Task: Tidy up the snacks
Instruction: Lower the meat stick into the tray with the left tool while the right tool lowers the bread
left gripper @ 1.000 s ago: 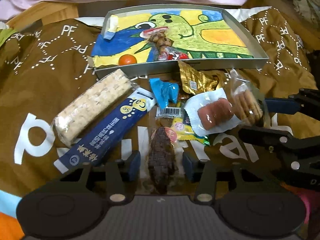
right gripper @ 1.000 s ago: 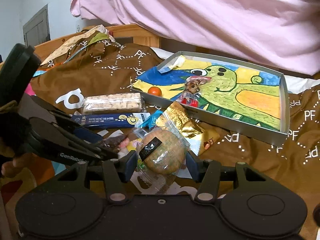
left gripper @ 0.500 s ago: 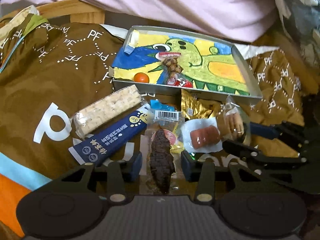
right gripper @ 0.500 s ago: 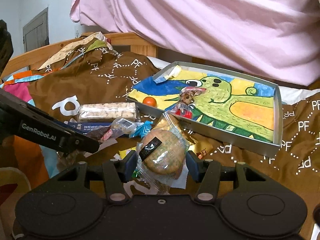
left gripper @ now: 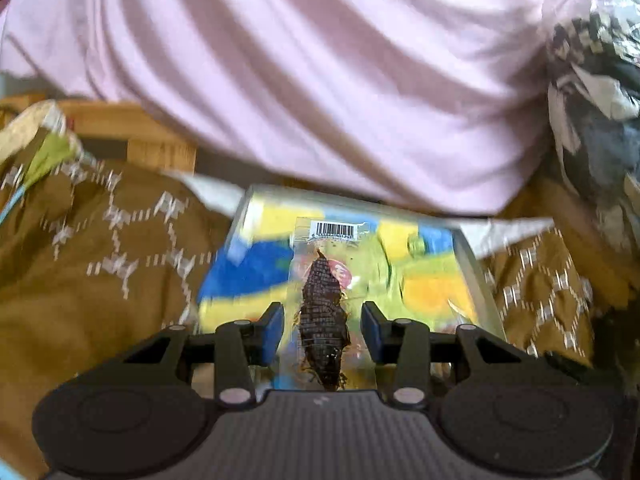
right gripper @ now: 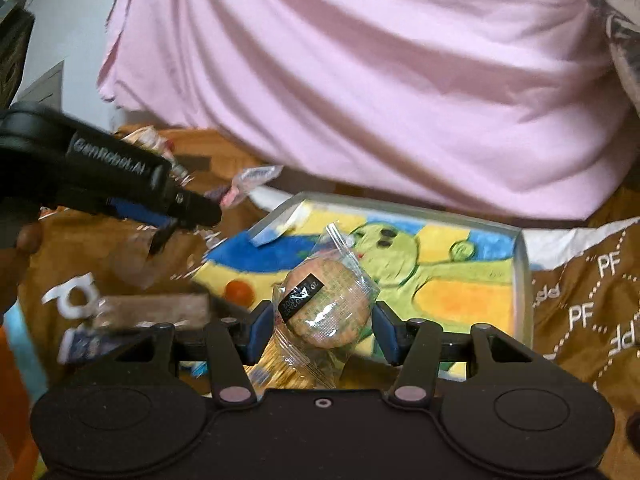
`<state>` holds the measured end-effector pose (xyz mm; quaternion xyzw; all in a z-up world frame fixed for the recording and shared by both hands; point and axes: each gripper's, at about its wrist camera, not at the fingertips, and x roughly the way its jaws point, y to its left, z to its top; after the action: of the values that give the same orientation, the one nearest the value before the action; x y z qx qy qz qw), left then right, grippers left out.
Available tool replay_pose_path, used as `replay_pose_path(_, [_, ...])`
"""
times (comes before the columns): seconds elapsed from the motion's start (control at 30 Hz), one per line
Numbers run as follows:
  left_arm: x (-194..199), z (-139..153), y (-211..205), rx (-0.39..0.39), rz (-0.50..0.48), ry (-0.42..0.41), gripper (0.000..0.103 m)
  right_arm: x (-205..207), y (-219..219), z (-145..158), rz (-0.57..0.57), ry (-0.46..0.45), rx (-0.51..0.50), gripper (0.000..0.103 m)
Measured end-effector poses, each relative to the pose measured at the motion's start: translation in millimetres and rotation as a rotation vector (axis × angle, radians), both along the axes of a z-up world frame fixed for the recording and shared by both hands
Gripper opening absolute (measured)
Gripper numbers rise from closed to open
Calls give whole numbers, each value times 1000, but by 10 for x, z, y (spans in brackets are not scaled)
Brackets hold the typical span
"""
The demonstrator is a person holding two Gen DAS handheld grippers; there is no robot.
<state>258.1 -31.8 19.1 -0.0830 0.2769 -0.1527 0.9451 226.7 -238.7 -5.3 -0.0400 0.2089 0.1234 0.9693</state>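
Observation:
My left gripper (left gripper: 322, 320) is shut on a clear packet with a dark dried snack (left gripper: 322, 312), held in the air in front of the dinosaur-painted tray (left gripper: 476, 264). My right gripper (right gripper: 323, 328) is shut on a clear-wrapped round cookie packet (right gripper: 328, 308), raised just before the near edge of the same tray (right gripper: 522, 280). In the right wrist view the left gripper (right gripper: 188, 208) hangs at the left, higher up, and its packet's clear end (right gripper: 256, 178) sticks out past the fingers. The left wrist view is blurred by motion.
An orange ball (right gripper: 239, 291) lies in the tray. A cracker bar (right gripper: 160, 310) and a blue stick pack (right gripper: 88, 344) rest on the brown printed blanket (right gripper: 580, 300). A pink sheet (right gripper: 360, 80) hangs behind the tray. A wooden frame (left gripper: 160, 152) shows at the back left.
Both grippers have risen and moved forward toward the tray with their packets. The dark snack packet has left the blanket, and the left view has tilted up.

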Motion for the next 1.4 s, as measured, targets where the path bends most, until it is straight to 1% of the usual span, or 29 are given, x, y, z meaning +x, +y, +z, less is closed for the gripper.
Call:
replay_pose_path(0.13, [243,-43,-31,-15,25,-49,46,209,-78,17,-40,-41,12,55])
replay_pose_path(0.23, [434,-156,-29,-31,46,-58,46,360,-91,-2,-69,-67,11,56])
replay_pose_path(0.43, [729,-374,-36,-64,55,-54,46,644,-55,-142,-97,-36,16,56])
replay_pose_path(0.53, [777,-503,-47,-69,58,-54,46,752,-7,-233,-94,-4,-4,56])
replay_pose_path(0.6, [825,-593,-67,-74,55,-35,46,795,19,-303,-91,22,-15,56])
replay_pose_path(0.77, [894,-743,-145,-42,48,-42,46,854,63,-446,-85,70,-39,56])
replay_pose_path(0.9, [910,-831,-179,-27,46,-29,46,905,89,-509,-88,97,-42,56])
replay_pose_path(1.1, [930,-910,-200,-5,45,-17,46,935,115,-568,-87,120,-46,57])
replay_pose_path(1.23, [967,-961,-233,23,46,5,47,942,119,-573,-88,127,-41,58])
replay_pose_path(1.33, [1001,-1005,-218,5,43,42,47,944,114,-581,-92,133,-36,60])
replay_pose_path(1.4, [1010,-1017,-208,2,45,47,48,946,115,-584,-92,134,-34,63])
